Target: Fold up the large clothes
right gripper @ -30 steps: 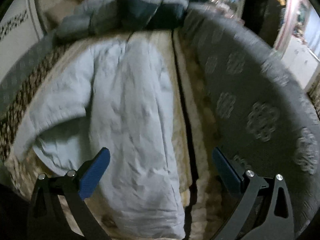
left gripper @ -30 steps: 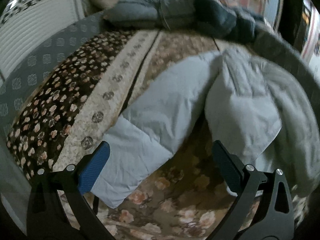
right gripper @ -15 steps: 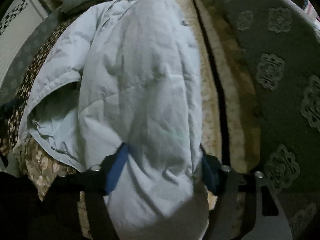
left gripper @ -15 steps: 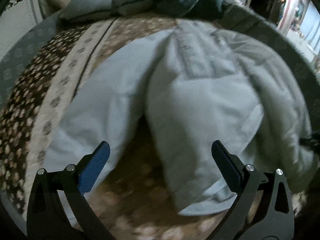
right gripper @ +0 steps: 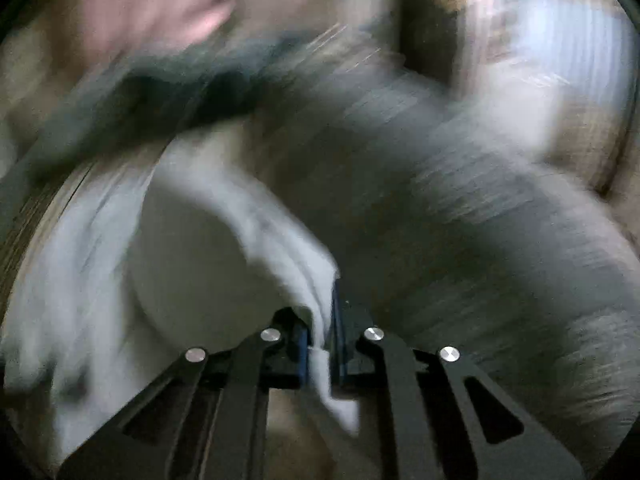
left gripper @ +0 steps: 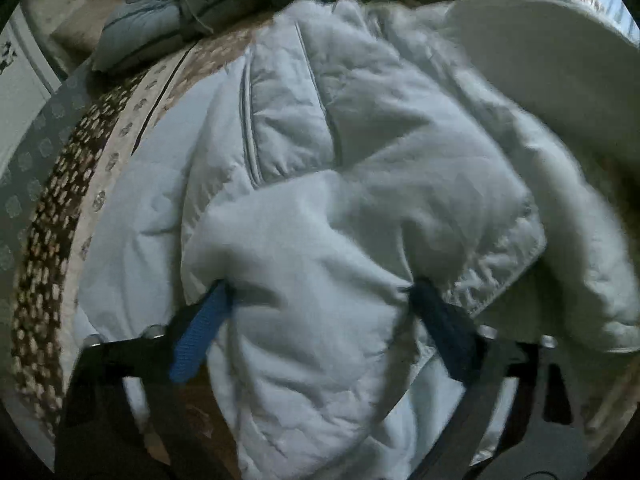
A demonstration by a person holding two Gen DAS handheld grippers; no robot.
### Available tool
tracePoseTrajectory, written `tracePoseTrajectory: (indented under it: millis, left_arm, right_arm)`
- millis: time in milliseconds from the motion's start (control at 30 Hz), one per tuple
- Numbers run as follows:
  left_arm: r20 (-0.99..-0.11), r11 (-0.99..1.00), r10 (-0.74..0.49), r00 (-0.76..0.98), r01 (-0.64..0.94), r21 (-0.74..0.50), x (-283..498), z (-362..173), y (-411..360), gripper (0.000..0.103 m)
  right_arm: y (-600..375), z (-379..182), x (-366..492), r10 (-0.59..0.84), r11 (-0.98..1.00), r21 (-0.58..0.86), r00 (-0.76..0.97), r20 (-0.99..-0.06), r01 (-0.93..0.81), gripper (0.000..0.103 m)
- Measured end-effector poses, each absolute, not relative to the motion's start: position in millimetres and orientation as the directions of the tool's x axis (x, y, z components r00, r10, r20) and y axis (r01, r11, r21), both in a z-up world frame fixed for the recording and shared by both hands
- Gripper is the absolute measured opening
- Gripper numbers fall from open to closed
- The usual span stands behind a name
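Pale jacket [left gripper: 304, 208] heaped on the bed [left gripper: 52, 216]. Right hand-held gripper [right gripper: 320, 344] clamped on a thin edge of it; could slip out under a pull. Left hand-held gripper [left gripper: 320, 316] closing round a thick puffy fold; might grab extra layers, spoiling the fold.

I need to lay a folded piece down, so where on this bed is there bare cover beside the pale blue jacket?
Bare floral bedspread runs as a strip along the left side, between the pale blue jacket and the bed's edge, up to the grey-blue pillow. The middle and right are crowded with jacket. The right wrist view is too blurred to judge.
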State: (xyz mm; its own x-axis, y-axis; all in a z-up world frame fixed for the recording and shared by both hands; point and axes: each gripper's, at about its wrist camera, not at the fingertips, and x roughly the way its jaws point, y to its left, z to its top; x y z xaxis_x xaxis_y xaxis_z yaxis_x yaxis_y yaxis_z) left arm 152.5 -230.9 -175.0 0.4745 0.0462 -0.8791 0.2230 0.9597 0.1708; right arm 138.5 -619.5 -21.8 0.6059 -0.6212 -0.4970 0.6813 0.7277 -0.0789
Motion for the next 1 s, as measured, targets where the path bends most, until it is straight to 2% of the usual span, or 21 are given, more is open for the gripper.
tracePoseTrajectory:
  millis: [33, 67, 100, 133, 167, 200, 267, 300, 367, 400, 433, 533, 600, 633, 700, 767, 833, 900, 967, 1000]
  left_arm:
    - [-0.888, 0.964, 0.051, 0.457, 0.21, 0.163, 158, -179, -226, 0.062]
    - [-0.891, 0.968, 0.047, 0.451, 0.201, 0.153, 161, -180, -221, 0.047]
    - [-0.897, 0.975, 0.034, 0.442, 0.184, 0.128, 165, -180, -211, 0.042]
    - [-0.897, 0.98, 0.033, 0.441, 0.162, 0.116, 168, -177, -200, 0.031]
    - [-0.894, 0.982, 0.036, 0.447, 0.15, 0.115, 169, -175, -192, 0.024]
    - [-0.889, 0.985, 0.039, 0.456, 0.133, 0.112, 169, -171, -183, 0.021]
    - [-0.88, 0.988, 0.055, 0.472, 0.102, 0.117, 168, -163, -163, 0.015]
    - [-0.876, 0.988, 0.064, 0.478, 0.092, 0.122, 167, -161, -157, 0.014]
    - [-0.864, 0.989, 0.086, 0.496, 0.063, 0.135, 165, -154, -144, 0.013]
    - [-0.858, 0.991, 0.084, 0.506, 0.047, 0.125, 163, -149, -136, 0.012]
    - [-0.854, 0.994, 0.069, 0.515, 0.041, 0.105, 163, -144, -129, 0.012]
    - [-0.834, 0.993, 0.043, 0.551, 0.065, 0.094, 156, -131, -124, 0.012]
    - [-0.824, 0.99, 0.036, 0.565, 0.092, 0.106, 151, -126, -123, 0.011]
    - [-0.821, 0.988, 0.036, 0.57, 0.103, 0.115, 147, -129, -125, 0.011]
    - [-0.816, 0.984, 0.019, 0.578, 0.131, 0.116, 139, -128, -122, 0.011]
    - [-0.796, 0.975, 0.002, 0.605, 0.177, 0.137, 125, -126, -121, 0.015]
    - [-0.766, 0.961, -0.006, 0.643, 0.215, 0.173, 120, -119, -124, 0.022]
    - [-0.73, 0.966, -0.025, 0.683, 0.205, 0.158, 115, -104, -126, 0.042]
    - [-0.678, 0.983, -0.054, 0.733, 0.159, 0.094, 111, -82, -122, 0.08]
    - [-0.644, 0.99, -0.061, 0.762, 0.128, 0.057, 111, -72, -123, 0.087]
  right_arm:
    - [-626, -20, 135, -0.682, 0.669, -0.097, 0.556, -0.475, 0.737, 0.014]
    - [-630, -26, 138, -0.733, 0.611, -0.144, 0.488, -0.474, 0.778, 0.038]
    - [-631, -33, 140, -0.754, 0.583, -0.176, 0.447, -0.481, 0.793, 0.073]
    - [-630, -43, 143, -0.76, 0.571, -0.197, 0.422, -0.494, 0.797, 0.085]
    - [-628, -49, 147, -0.728, 0.603, -0.188, 0.439, -0.526, 0.775, 0.092]
    - [-624, -48, 149, -0.708, 0.627, -0.18, 0.459, -0.537, 0.758, 0.092]
    - [-611, -36, 150, -0.713, 0.641, -0.174, 0.496, -0.495, 0.748, 0.094]
    - [-594, -23, 149, -0.687, 0.685, -0.148, 0.564, -0.458, 0.714, 0.099]
    - [-569, -13, 147, -0.6, 0.772, -0.108, 0.662, -0.449, 0.626, 0.101]
    - [-556, -14, 151, -0.514, 0.833, -0.075, 0.715, -0.475, 0.549, 0.101]
    - [-536, -27, 167, -0.331, 0.915, -0.001, 0.751, -0.571, 0.403, 0.101]
    - [-487, -87, 203, -0.038, 0.97, 0.125, 0.639, -0.768, 0.207, 0.101]
    - [-450, -126, 220, -0.025, 0.99, 0.056, 0.544, -0.838, 0.132, 0.1]
    - [-427, -143, 230, -0.056, 0.998, -0.027, 0.513, -0.857, 0.064, 0.099]
    - [-403, -161, 247, -0.08, 0.996, -0.087, 0.499, -0.863, 0.011, 0.099]
    - [-396, -169, 261, -0.055, 0.998, -0.061, 0.476, -0.878, 0.003, 0.099]
    - [-372, -181, 260, -0.086, 0.995, -0.096, 0.445, -0.892, 0.0, 0.095]
    - [-365, -190, 269, -0.122, 0.992, -0.127, 0.415, -0.902, 0.015, 0.082]
    - [-377, -190, 267, -0.118, 0.993, -0.11, 0.396, -0.911, 0.043, 0.08]
    - [-378, -191, 271, -0.113, 0.993, -0.097, 0.388, -0.915, 0.06, 0.076]
